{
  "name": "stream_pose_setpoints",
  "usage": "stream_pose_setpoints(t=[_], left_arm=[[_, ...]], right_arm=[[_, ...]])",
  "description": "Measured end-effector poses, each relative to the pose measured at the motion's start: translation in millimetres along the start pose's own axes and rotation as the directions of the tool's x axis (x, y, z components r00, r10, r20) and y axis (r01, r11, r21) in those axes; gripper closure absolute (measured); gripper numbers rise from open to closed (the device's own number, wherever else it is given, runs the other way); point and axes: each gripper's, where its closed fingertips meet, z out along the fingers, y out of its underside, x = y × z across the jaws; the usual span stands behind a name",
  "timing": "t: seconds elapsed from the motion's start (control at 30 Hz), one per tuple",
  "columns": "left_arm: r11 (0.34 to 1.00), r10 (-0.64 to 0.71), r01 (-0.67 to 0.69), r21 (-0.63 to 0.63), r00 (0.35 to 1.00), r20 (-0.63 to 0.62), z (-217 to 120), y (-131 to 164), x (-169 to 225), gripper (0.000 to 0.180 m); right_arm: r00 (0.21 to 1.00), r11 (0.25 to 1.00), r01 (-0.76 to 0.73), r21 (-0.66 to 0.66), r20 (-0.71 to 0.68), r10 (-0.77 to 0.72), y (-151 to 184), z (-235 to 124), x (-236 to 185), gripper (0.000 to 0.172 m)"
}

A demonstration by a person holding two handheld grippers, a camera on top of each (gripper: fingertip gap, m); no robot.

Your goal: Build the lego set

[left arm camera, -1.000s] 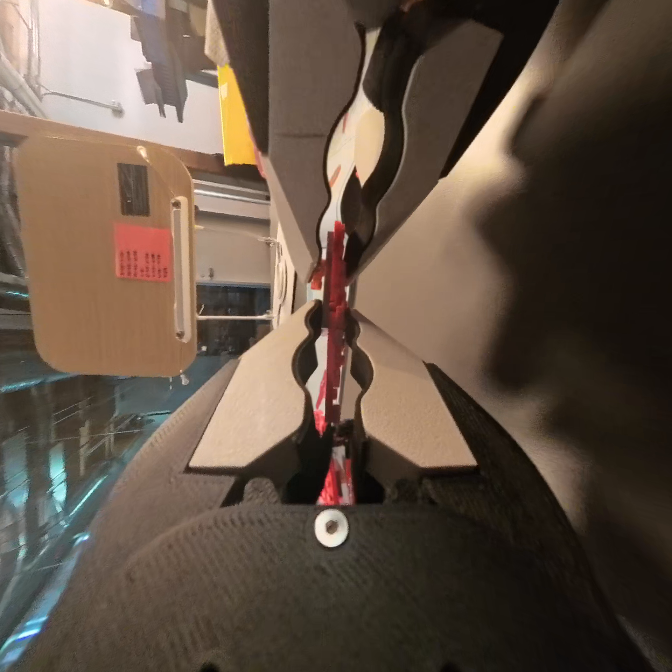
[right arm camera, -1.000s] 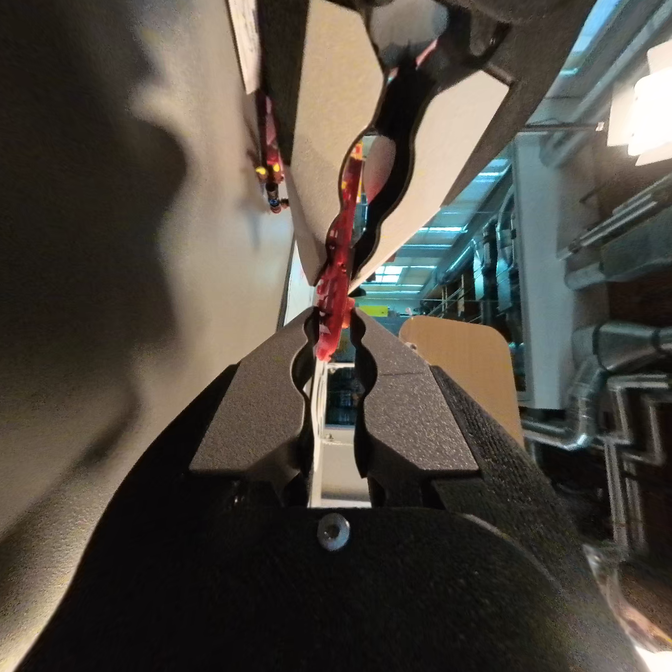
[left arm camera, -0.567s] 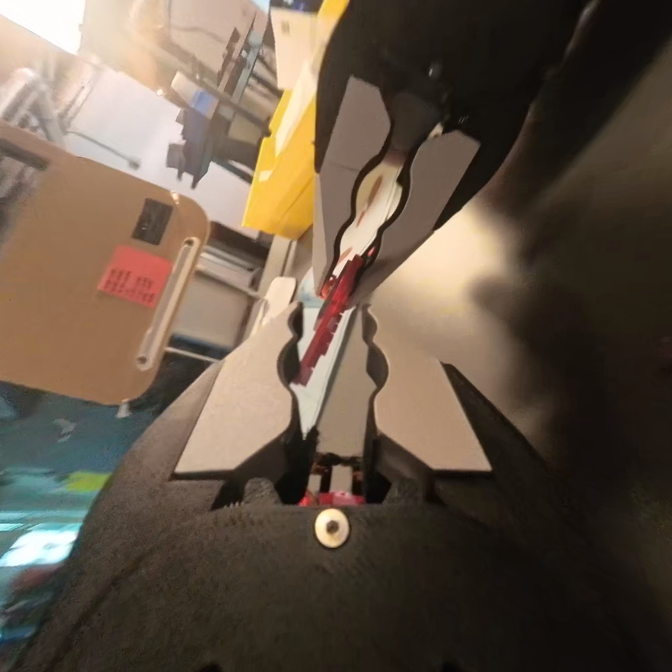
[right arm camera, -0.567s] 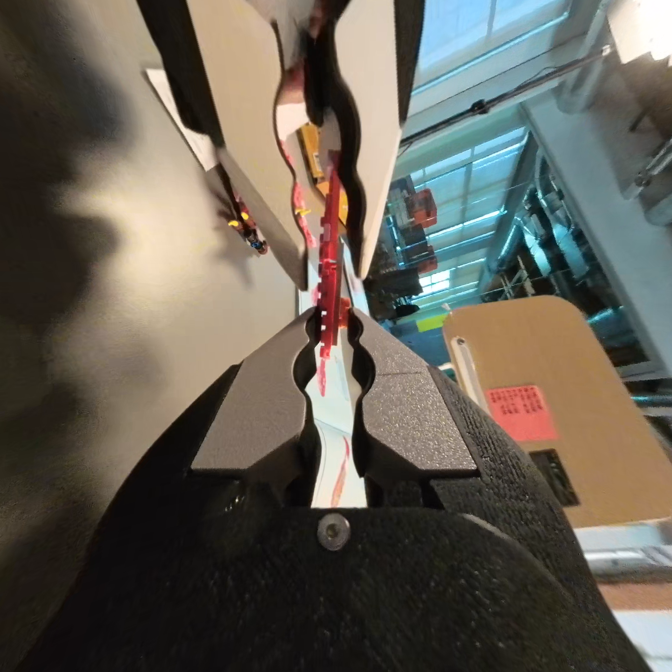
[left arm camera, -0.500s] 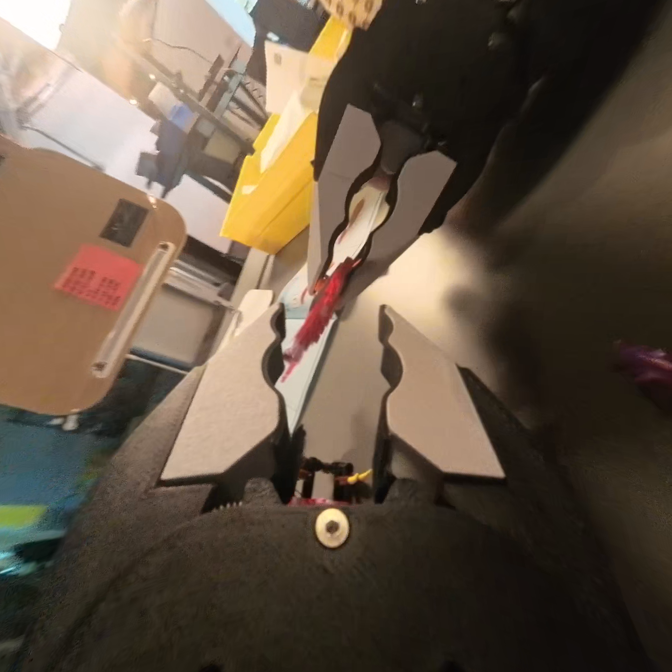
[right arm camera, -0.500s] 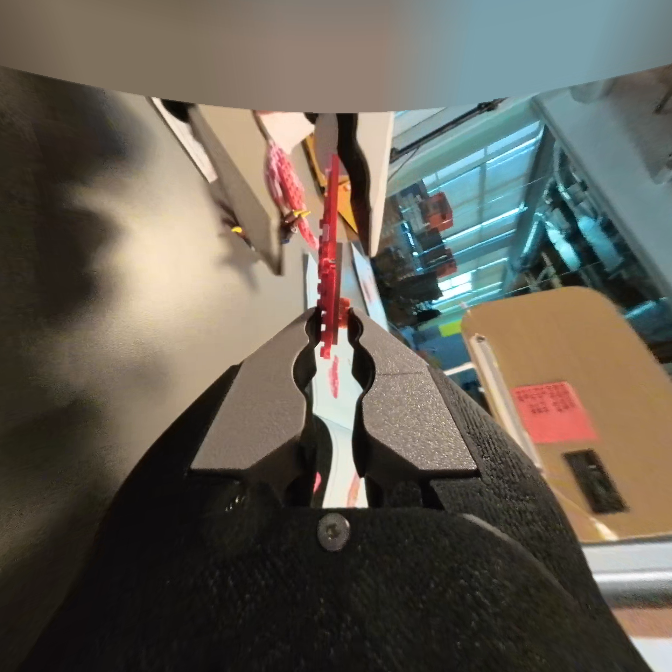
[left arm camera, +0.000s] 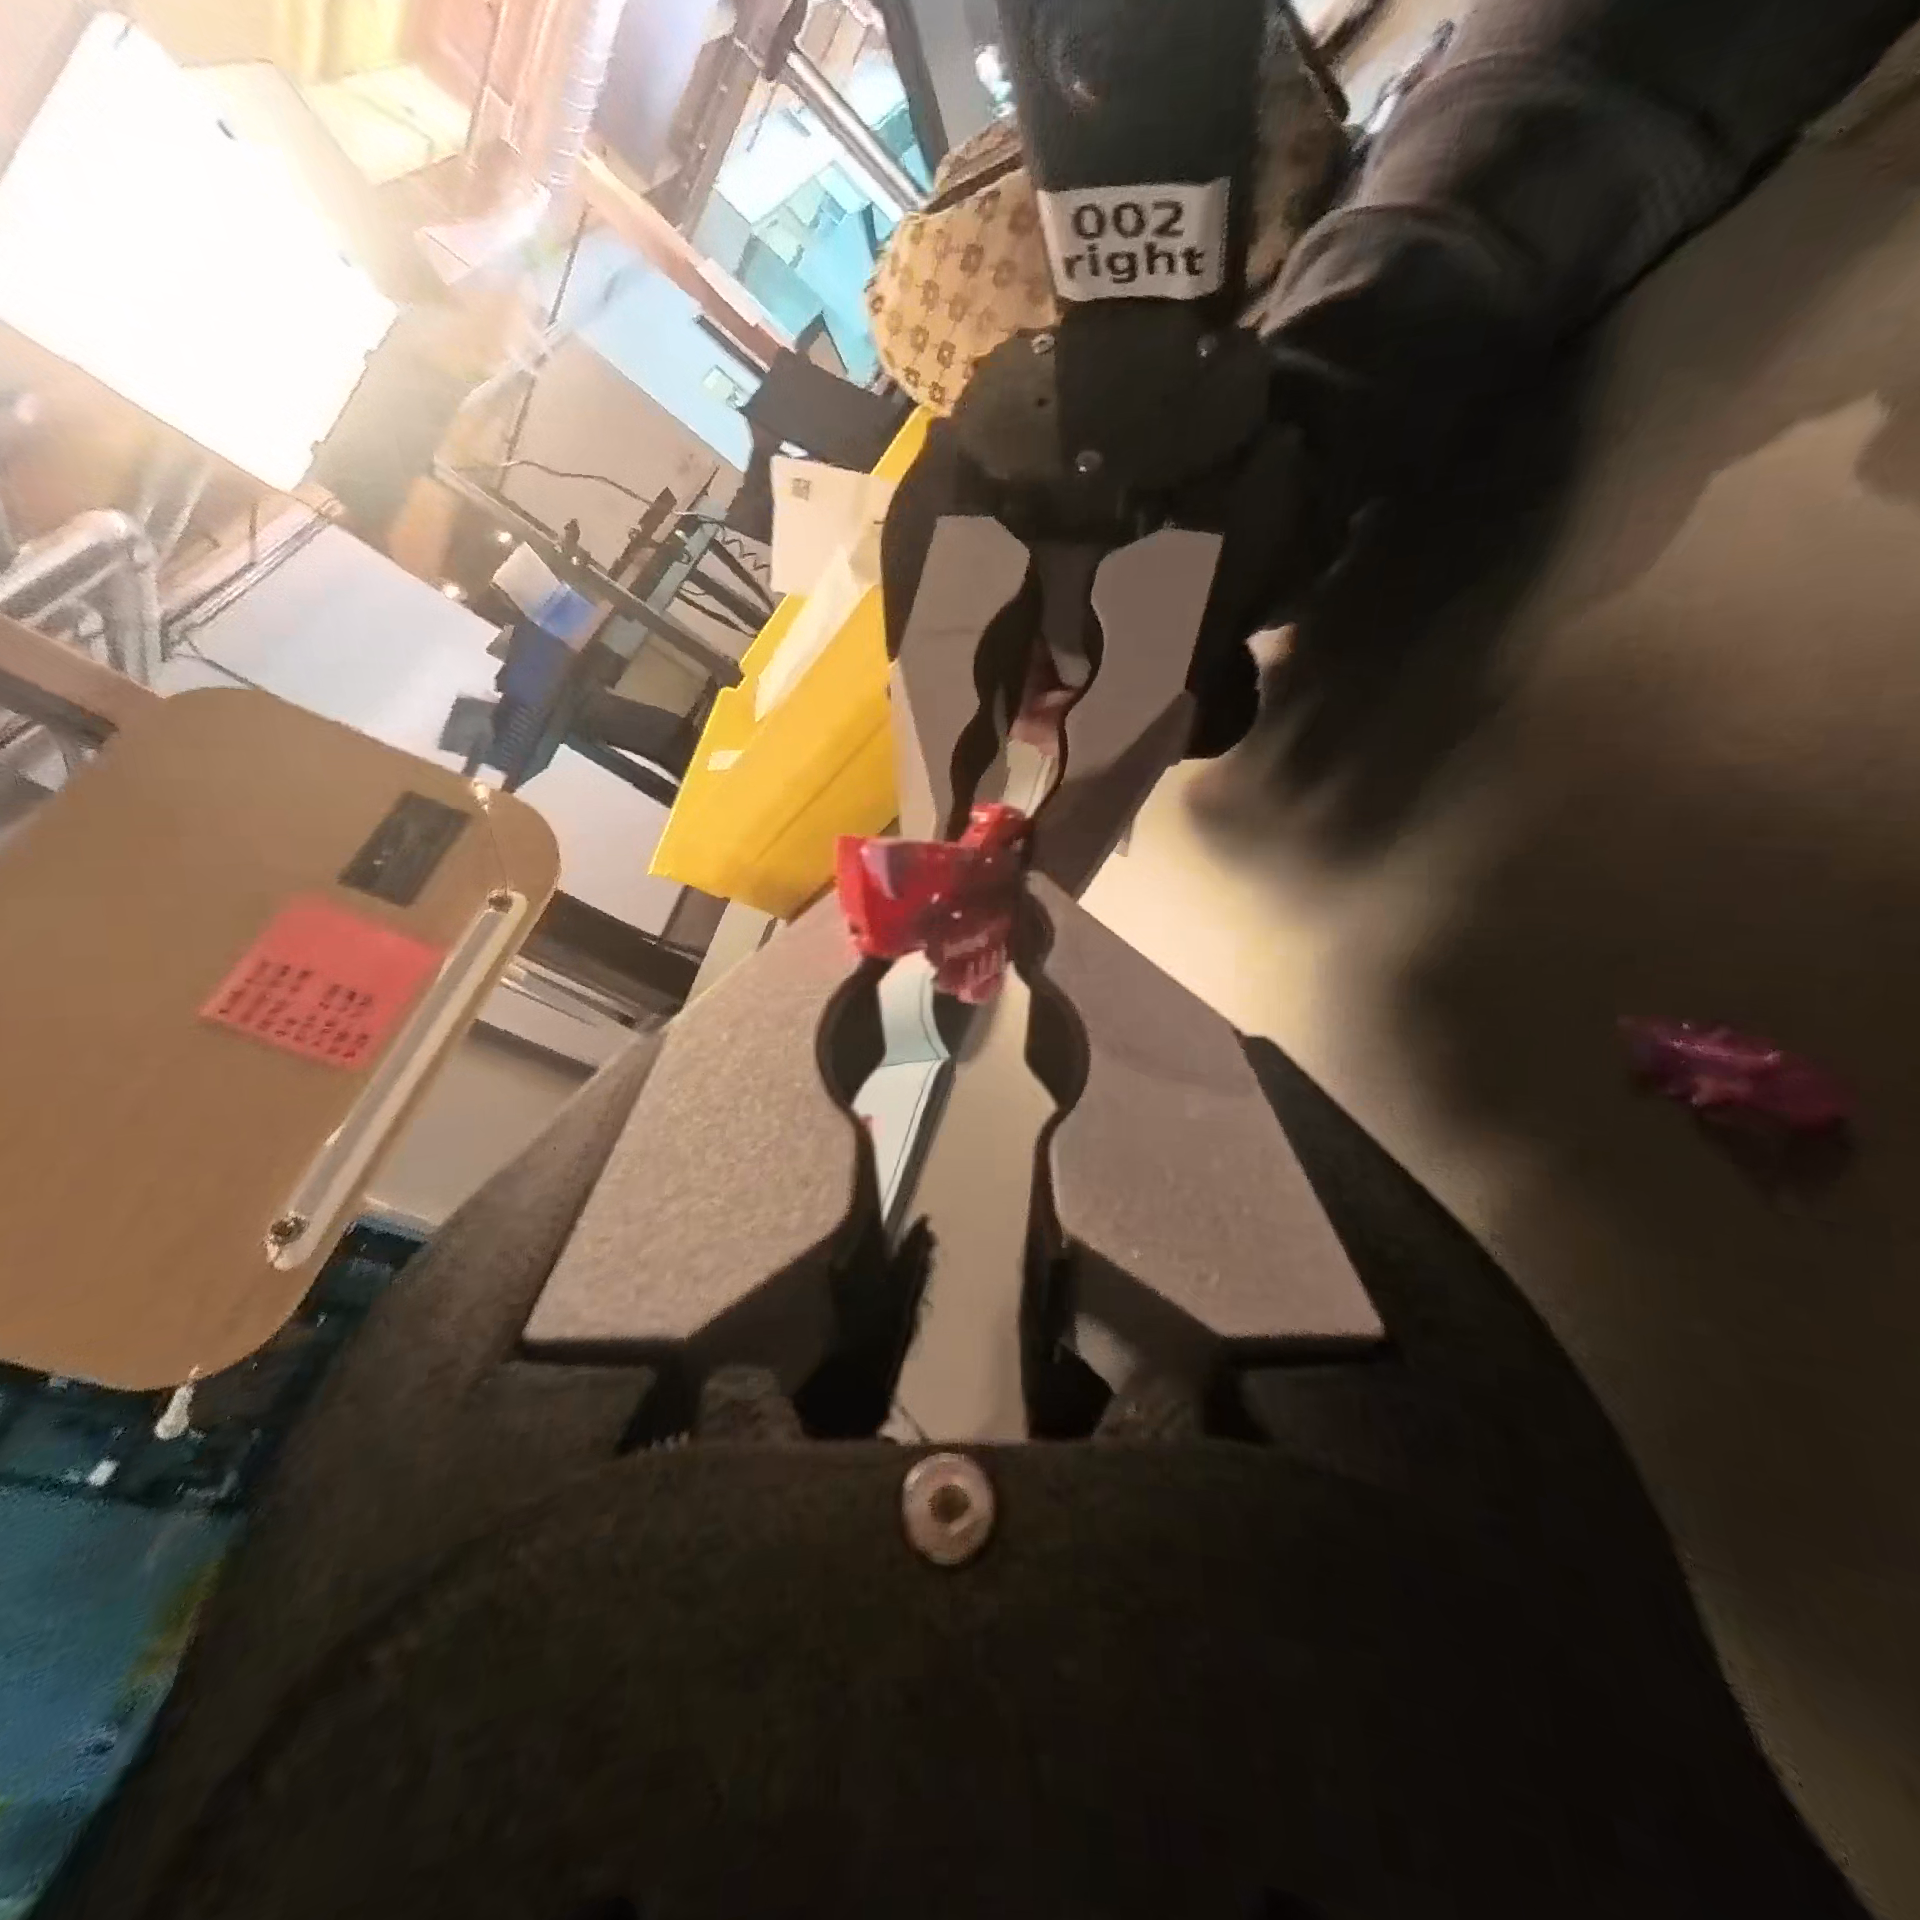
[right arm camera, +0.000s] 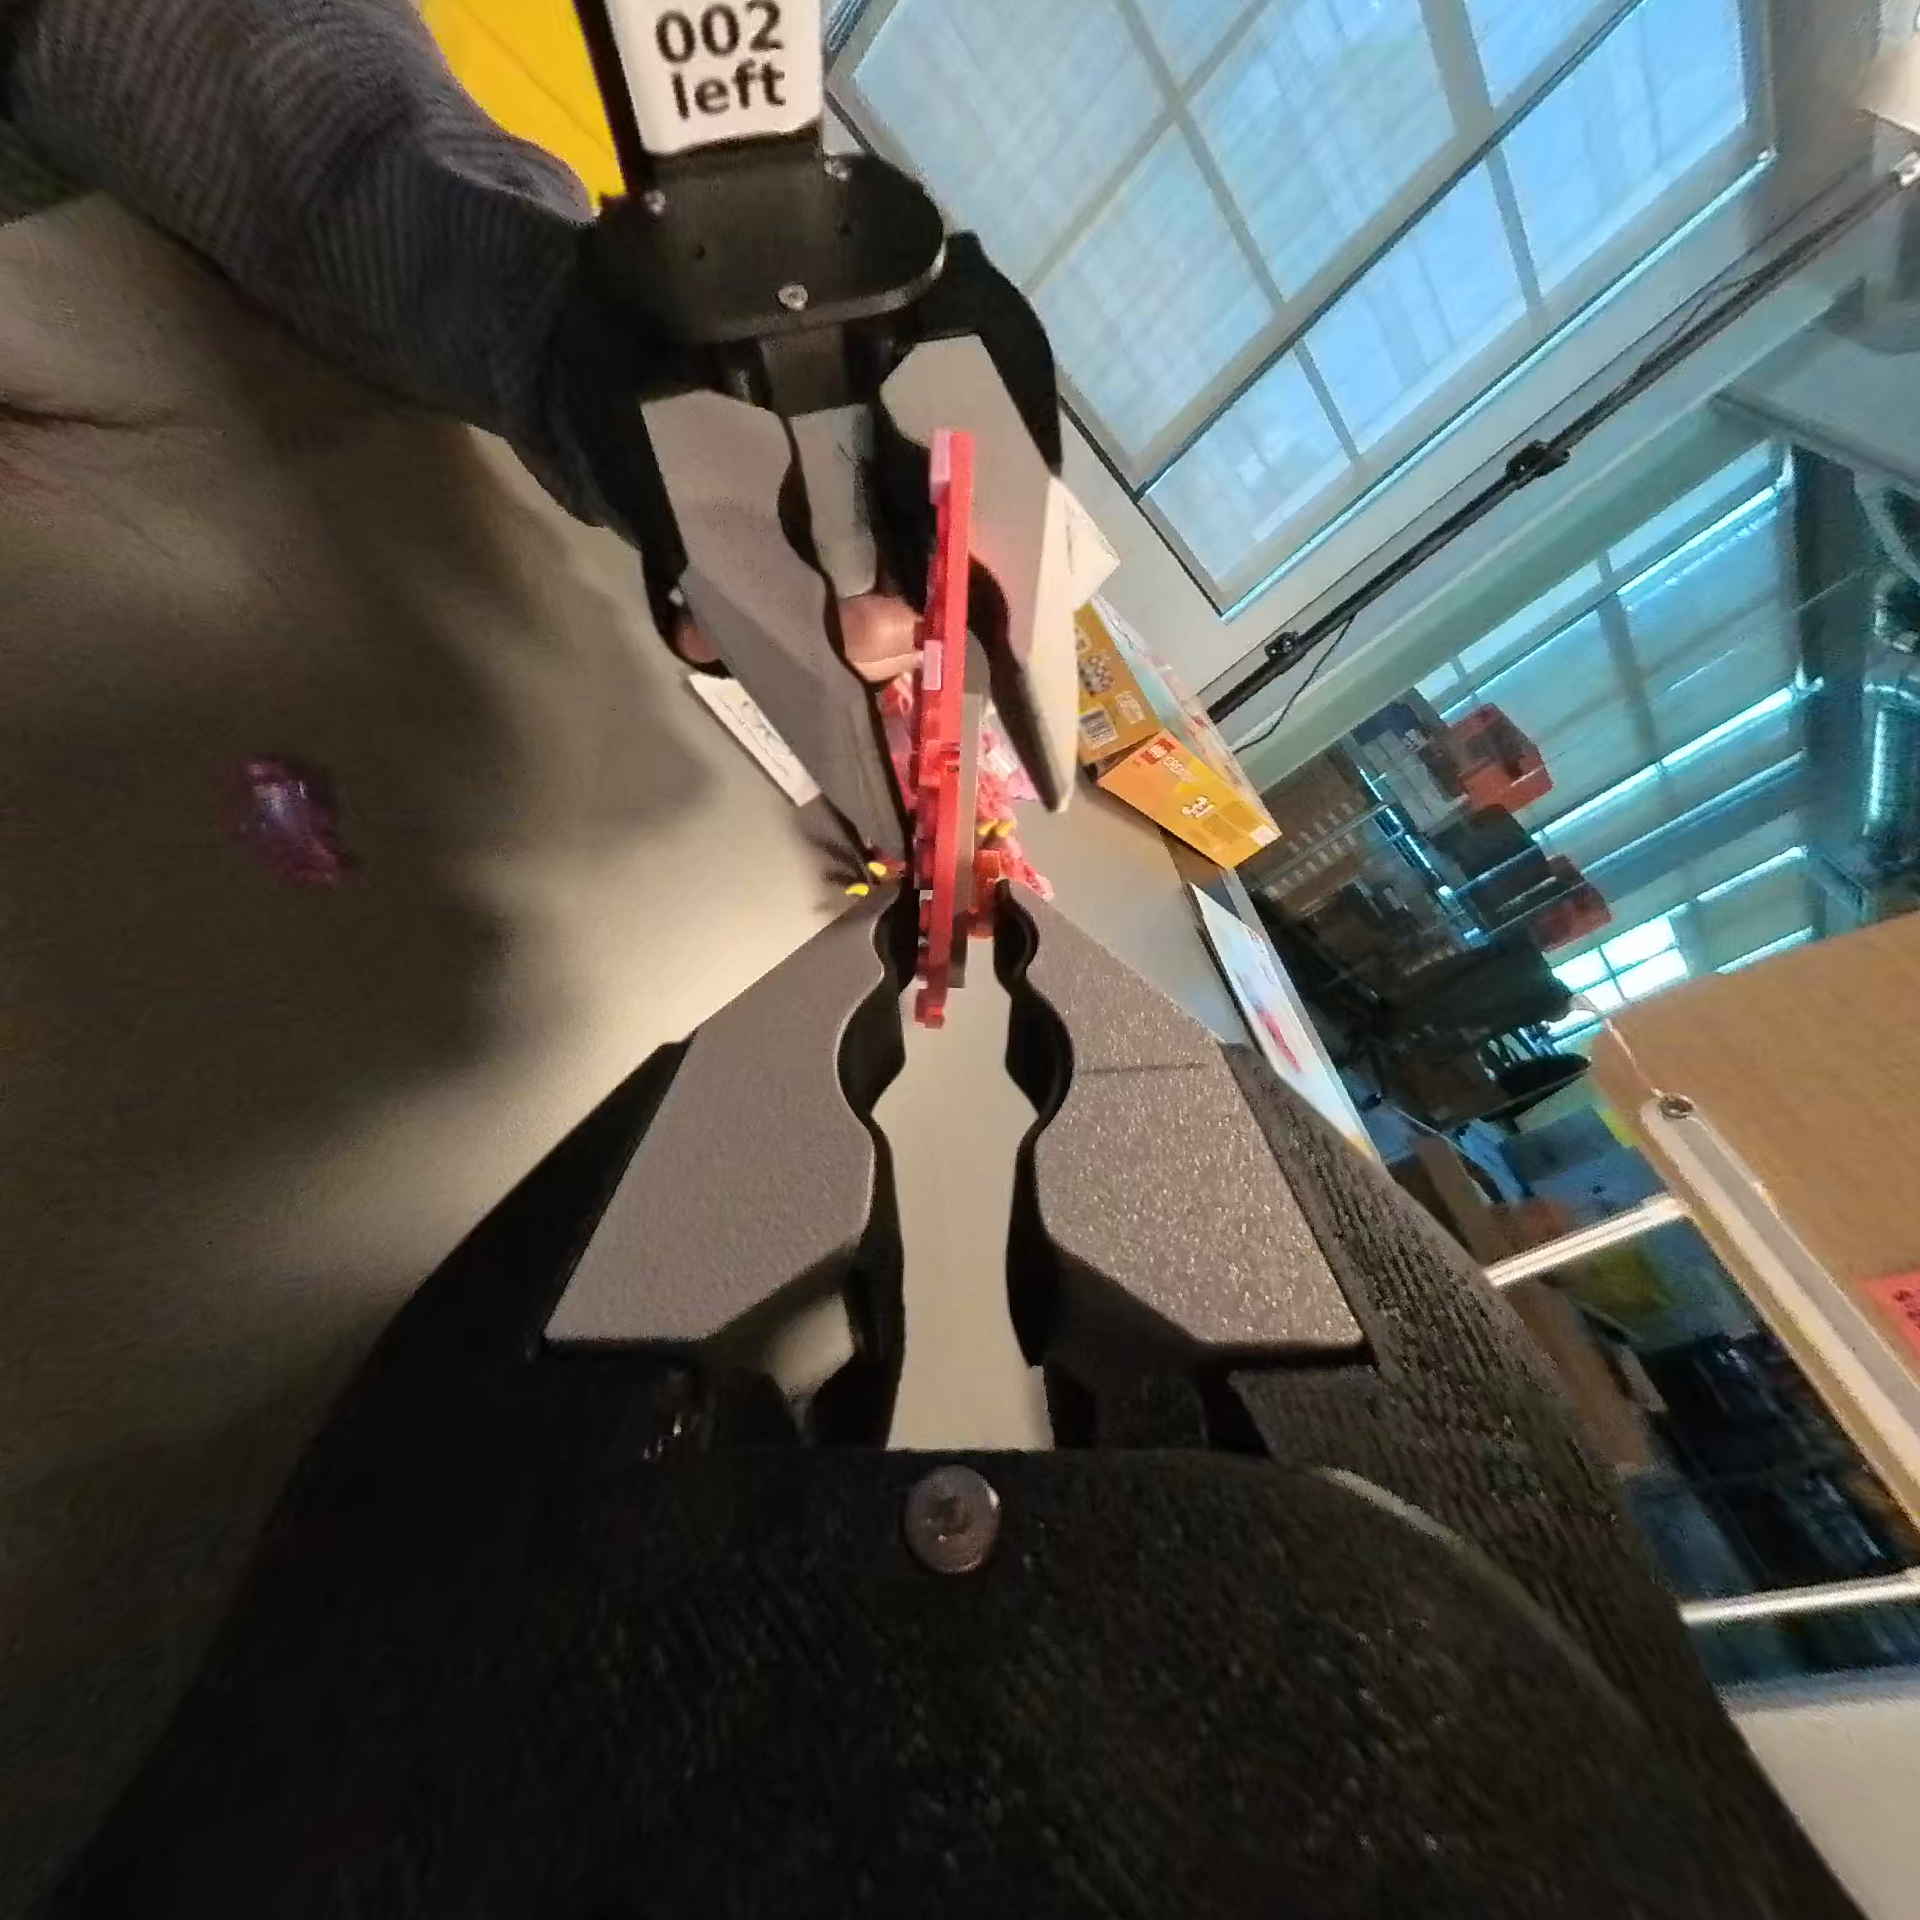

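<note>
Right gripper (right arm camera: pixel 948 930) has its tongs pinched on the red brick piece (right arm camera: pixel 943 727); left gripper (left arm camera: pixel 940 935) sits narrow round its other end. Whether that one's actually gripping, can't tell

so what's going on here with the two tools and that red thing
A person holds a two-finger tool in each hand, tip to tip above a grey table. The right tool is shut on one end of a flat red brick piece. The left tool is at its other end, fingers partly apart. A purple piece lies on the table nearby.
</note>
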Motion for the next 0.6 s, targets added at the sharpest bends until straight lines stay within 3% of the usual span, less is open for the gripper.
stream_pose_setpoints(t=[0.13, 0.33, 0.6], left_arm=[[0.995, 0.067, -0.069, -0.071, 0.997, -0.032, 2.2, 6.5, 3.9, 0.168], [0.905, 0.330, -0.326, -0.274, 0.943, -0.033, 10.4, 21.6, 7.1, 0.170], [0.816, 0.459, -0.444, -0.370, 0.887, -0.051, 15.4, 28.4, 8.1, 0.170]], right_arm=[[0.998, 0.997, 0.056, -0.049, -0.029, -0.057, 7.7, 2.4, 1.5, 0.159], [0.907, 0.902, 0.370, -0.222, -0.123, -0.402, 23.7, 5.3, 8.2, 0.159], [0.827, 0.808, 0.505, -0.304, -0.100, -0.554, 30.4, 5.3, 10.0, 0.160]])
